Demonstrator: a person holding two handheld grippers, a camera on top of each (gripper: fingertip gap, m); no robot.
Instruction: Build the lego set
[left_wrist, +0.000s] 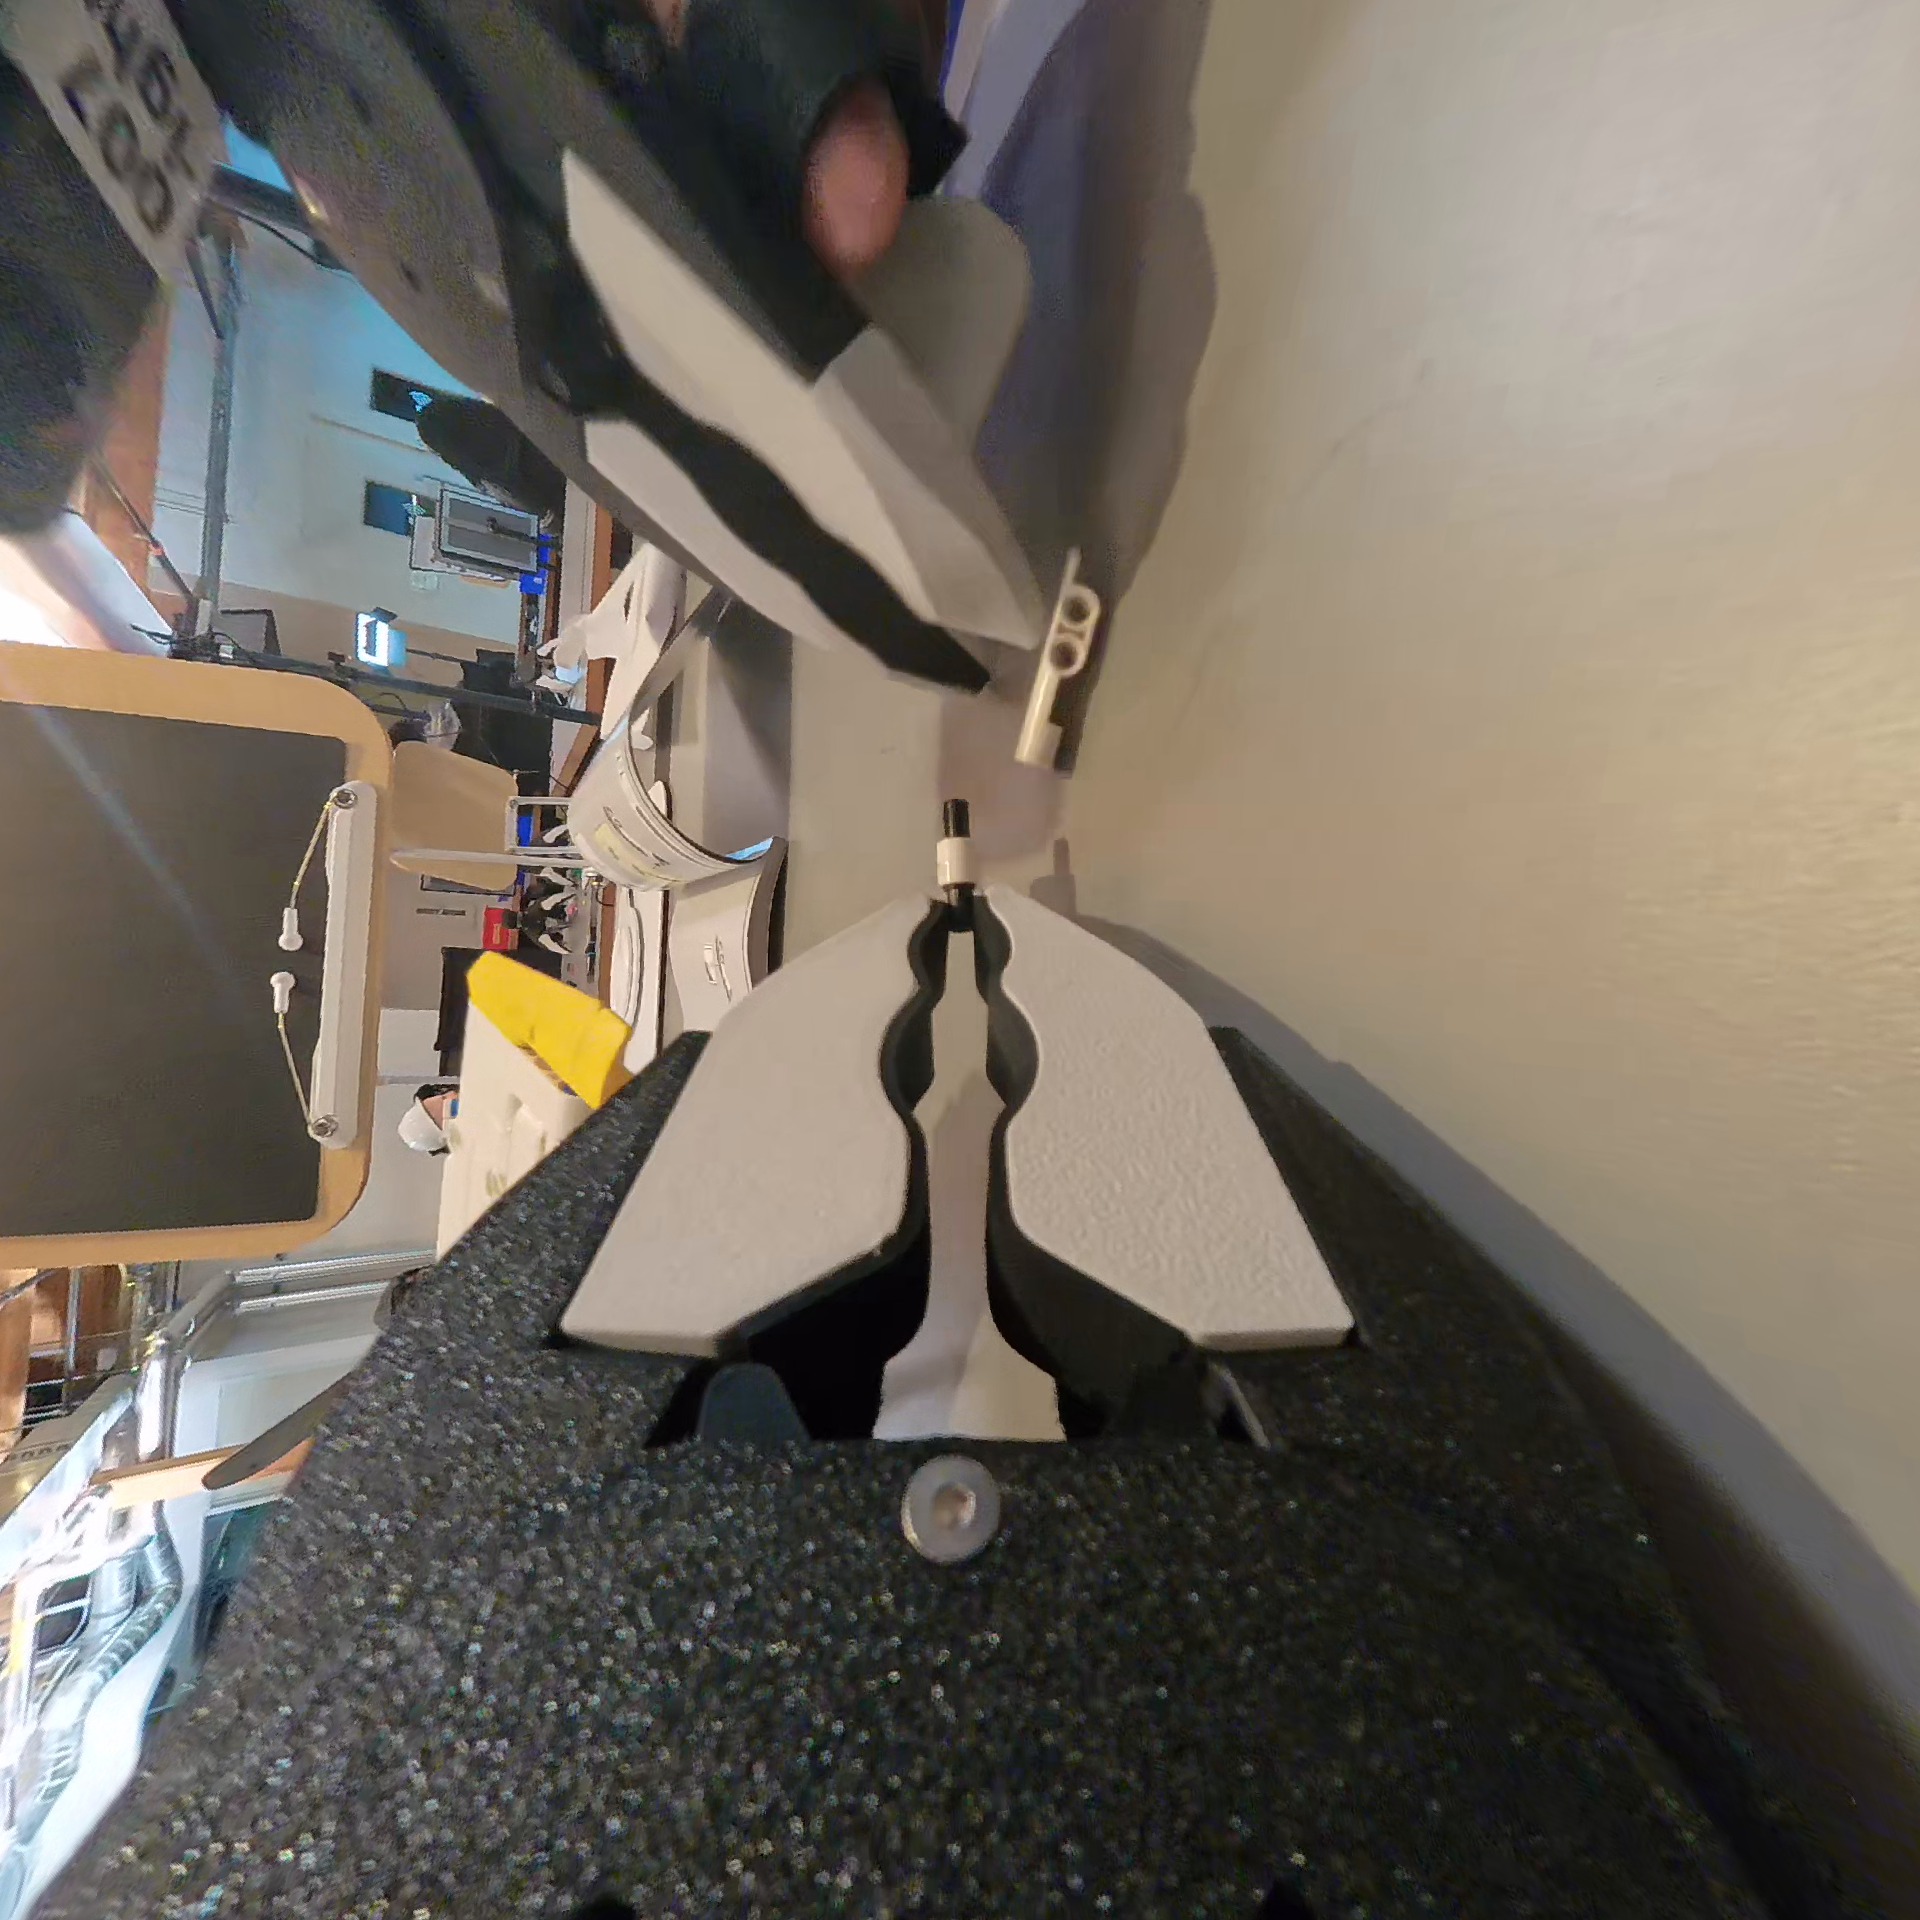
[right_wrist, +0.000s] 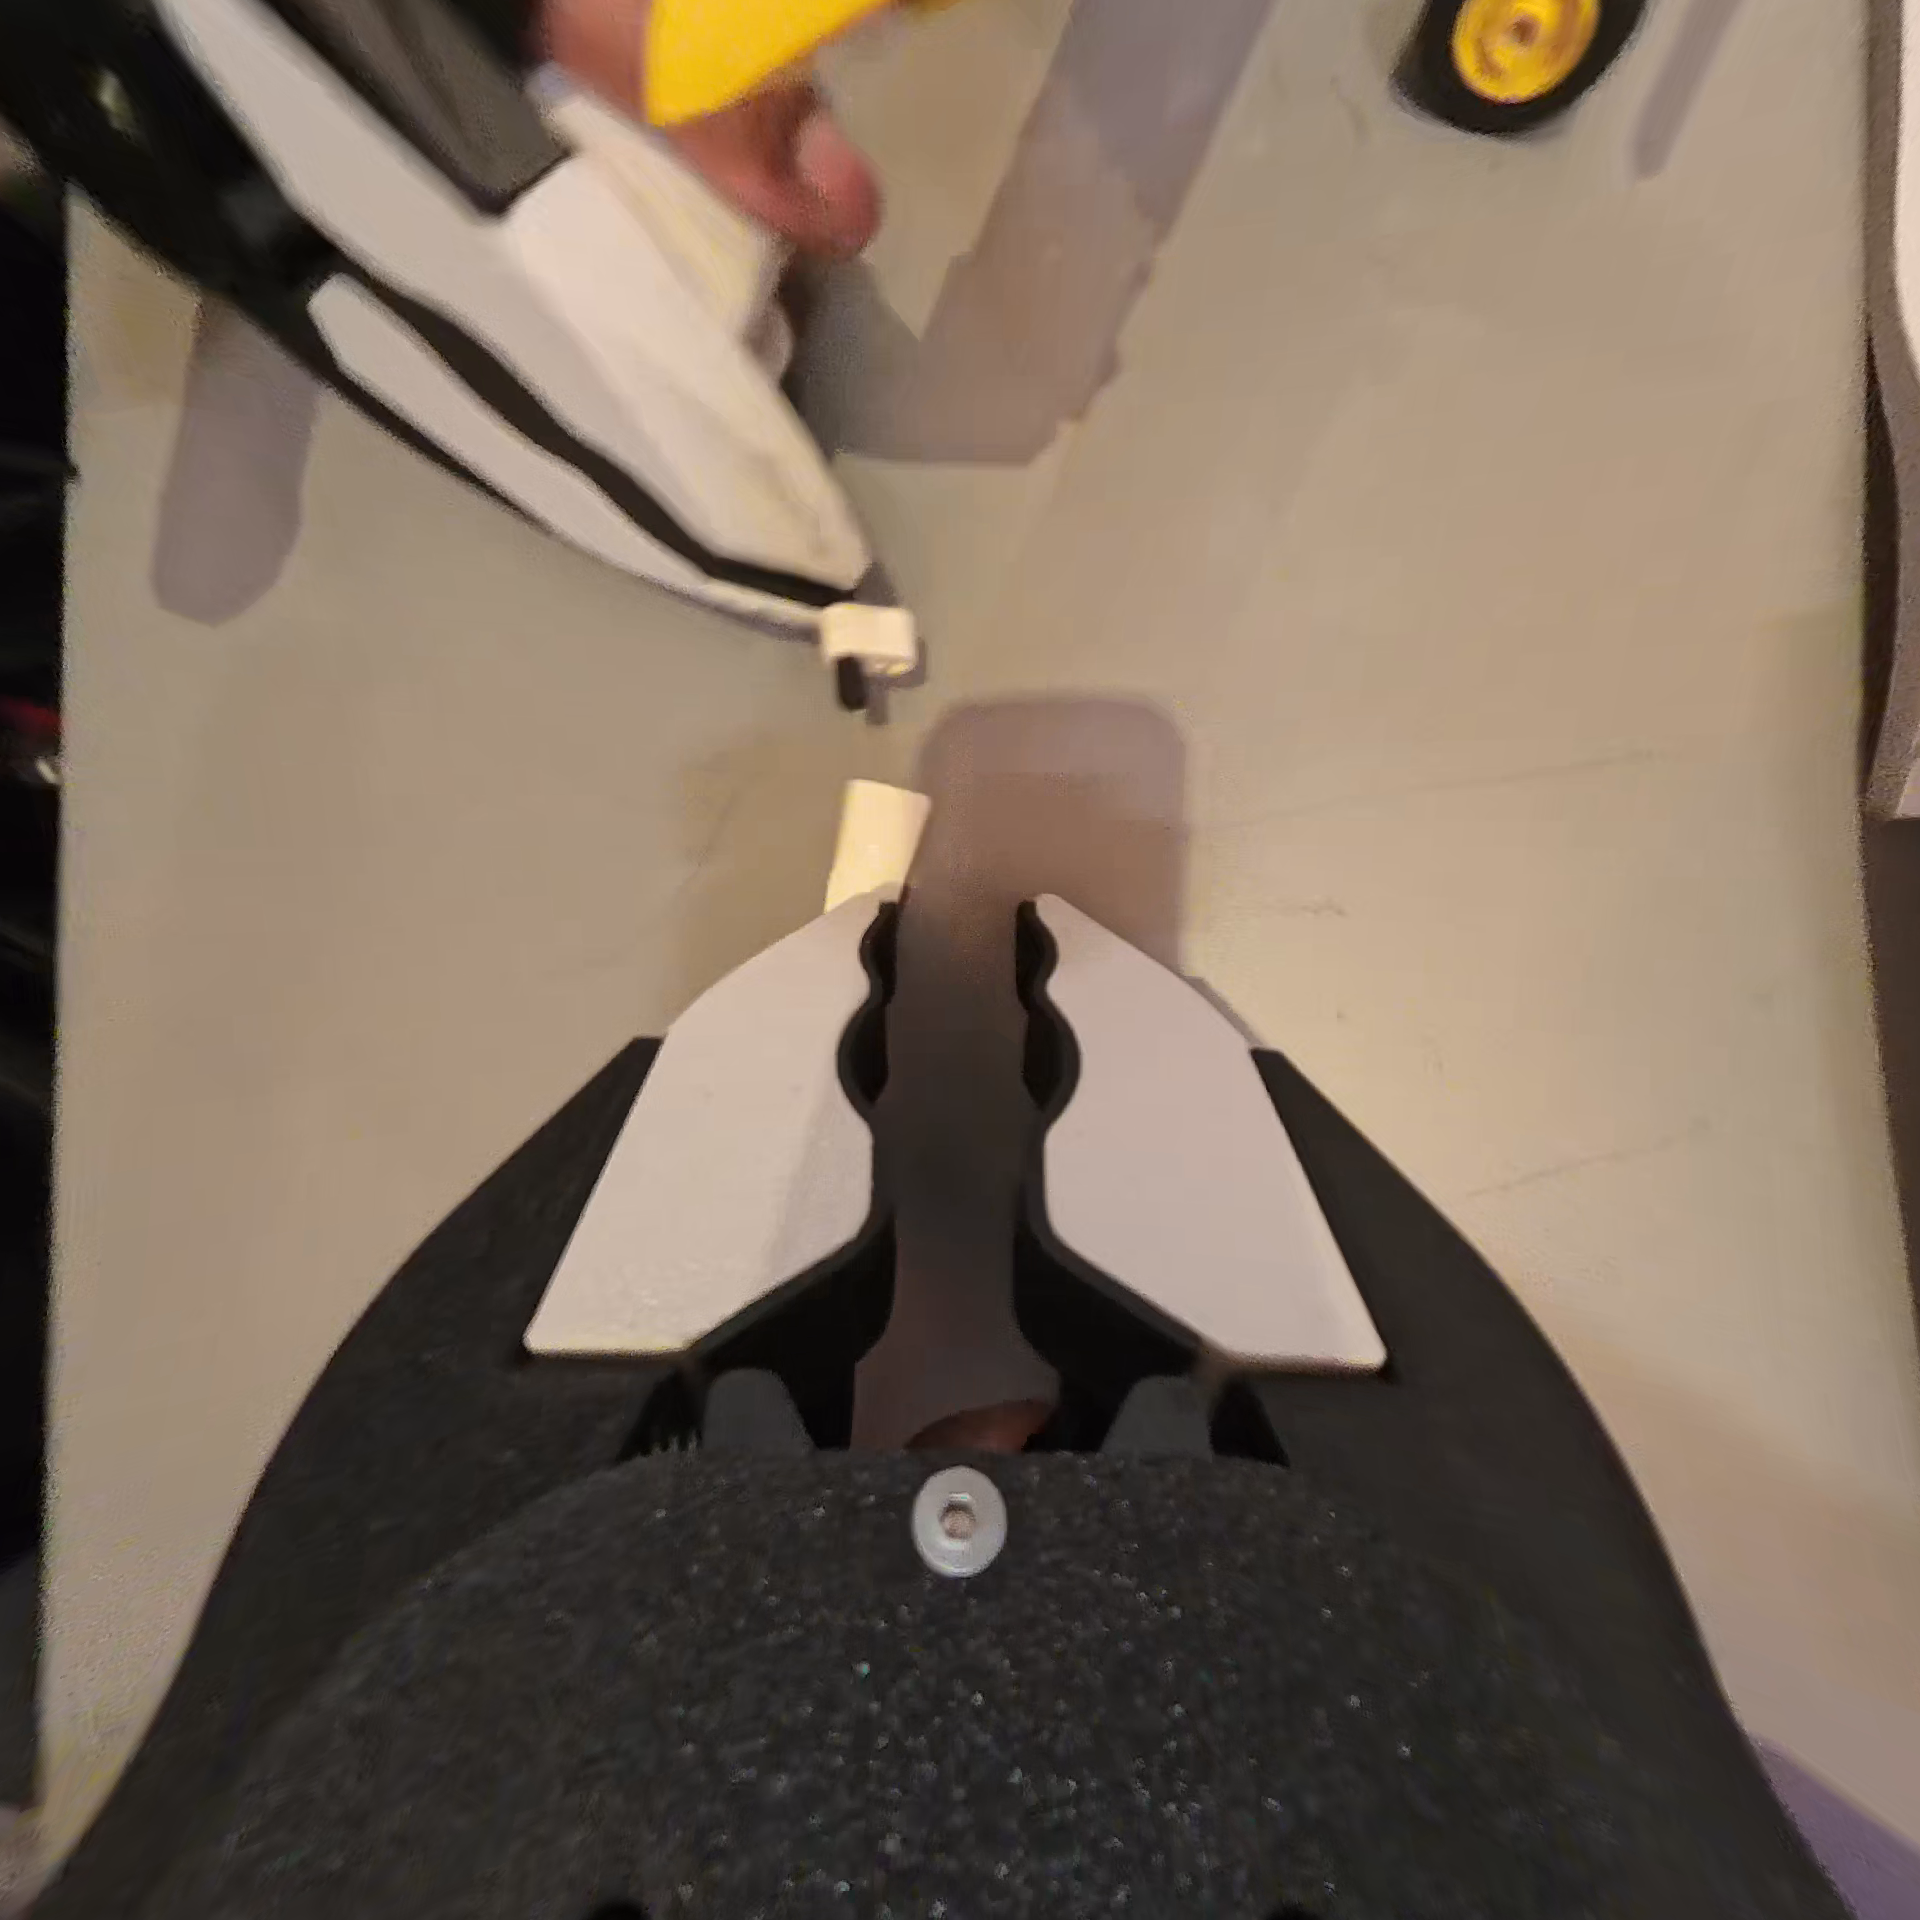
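The left gripper (left_wrist: 958, 906) is pinching a black pin with a white collar (left_wrist: 954, 854); the right gripper (right_wrist: 956, 914) is hanging unclenched, a white connector piece (right_wrist: 875, 847) lying on the table (right_wrist: 1455, 727) just beside its left fingertip.

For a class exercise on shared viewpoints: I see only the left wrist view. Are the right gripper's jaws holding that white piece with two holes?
Observer: No. The right gripper has open jaws, with only shadowed table between them.
Operator: Where is the piece, then?
Observer: The white piece sits outside the jaws, beside the left fingertip.
Operator: Anything else nearby?
Observer: A yellow wheel with a black tyre, far right on the table.
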